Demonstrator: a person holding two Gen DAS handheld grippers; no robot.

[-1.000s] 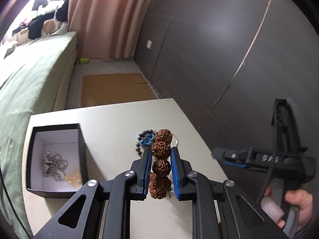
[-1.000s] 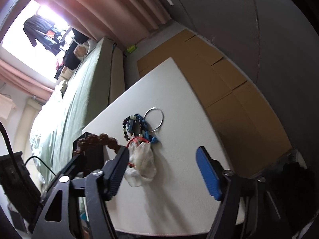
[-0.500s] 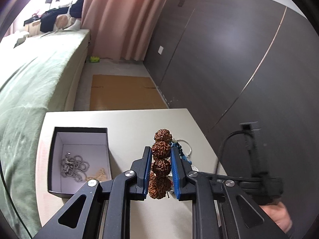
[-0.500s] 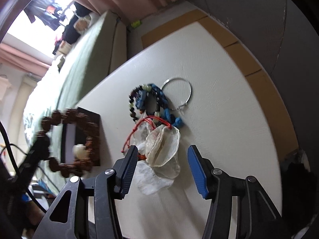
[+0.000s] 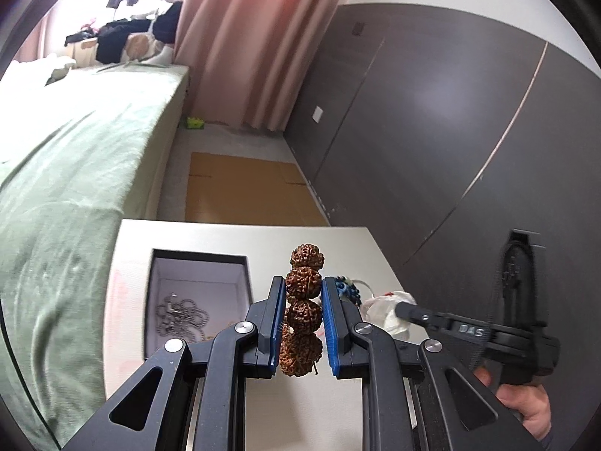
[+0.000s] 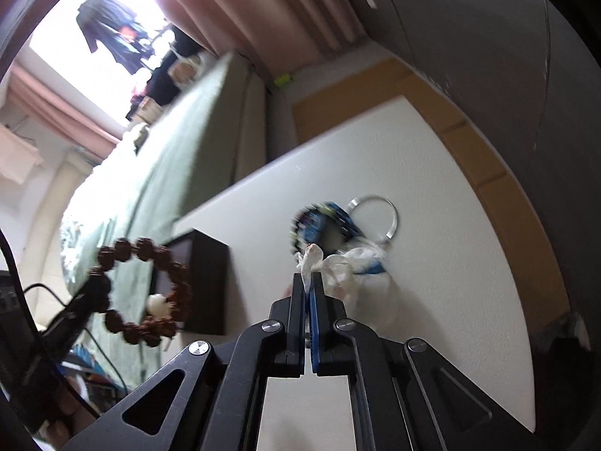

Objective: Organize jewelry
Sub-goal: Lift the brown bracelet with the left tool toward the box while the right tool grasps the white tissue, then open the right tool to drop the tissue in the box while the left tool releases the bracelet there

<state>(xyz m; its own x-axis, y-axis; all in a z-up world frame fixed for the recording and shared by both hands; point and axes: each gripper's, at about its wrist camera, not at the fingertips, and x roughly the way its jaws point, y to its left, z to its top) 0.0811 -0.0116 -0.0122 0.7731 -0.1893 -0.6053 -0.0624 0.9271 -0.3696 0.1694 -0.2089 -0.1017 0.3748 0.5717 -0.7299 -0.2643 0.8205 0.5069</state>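
Observation:
My left gripper [image 5: 303, 289] is shut on a bracelet of knobbly brown seed beads [image 5: 303, 312], held in the air above the table. The right wrist view shows the same bracelet [image 6: 144, 293] hanging as a ring with one white bead. An open black box [image 5: 199, 293] with a silver chain [image 5: 180, 315] inside sits on the table to the left. My right gripper [image 6: 308, 282] is shut on the top of a clear plastic bag [image 6: 353, 278]. Behind the bag lie a blue and dark bead bracelet [image 6: 323, 221] and a silver ring bangle [image 6: 379, 214].
The white table [image 6: 432, 263] is small, with a dark wall panel [image 5: 432, 143] close on the right and a green bed [image 5: 67, 173] on the left. Cardboard [image 5: 244, 191] lies on the floor beyond the table. A hand [image 5: 526, 406] holds the right gripper's handle.
My right gripper moved in over the plastic bag and its jaws went from wide apart to shut on the bag's top. My left gripper carried the seed bracelet left, toward the black box.

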